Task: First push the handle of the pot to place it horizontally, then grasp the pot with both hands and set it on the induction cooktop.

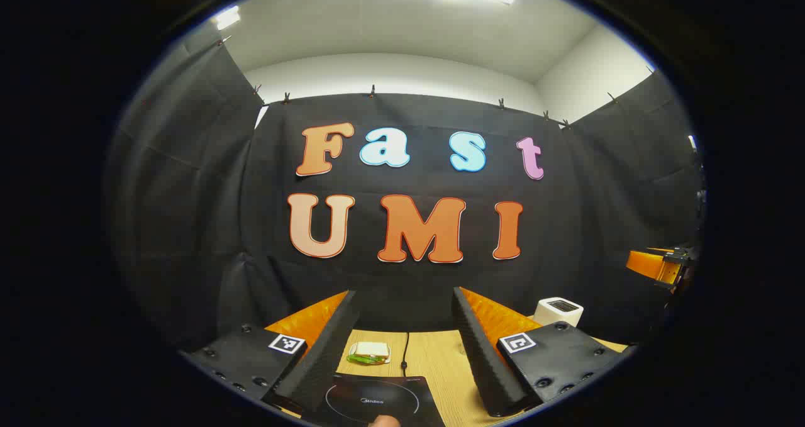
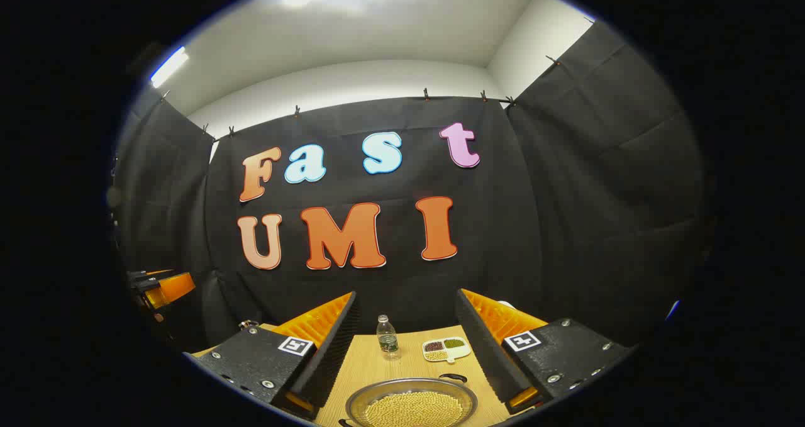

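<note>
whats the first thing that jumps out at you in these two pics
In the right gripper view, a metal pot heaped with pale beans sits low on the wooden table, between the open right gripper. In the left gripper view, the black induction cooktop lies between the open left gripper.

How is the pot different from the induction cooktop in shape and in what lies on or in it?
The pot is round, metal and filled with pale beans; the induction cooktop is a flat dark slab with a ring drawn on it. The pot has a small dark handle; the cooktop has a cord. Both rest on the wooden table.
</note>
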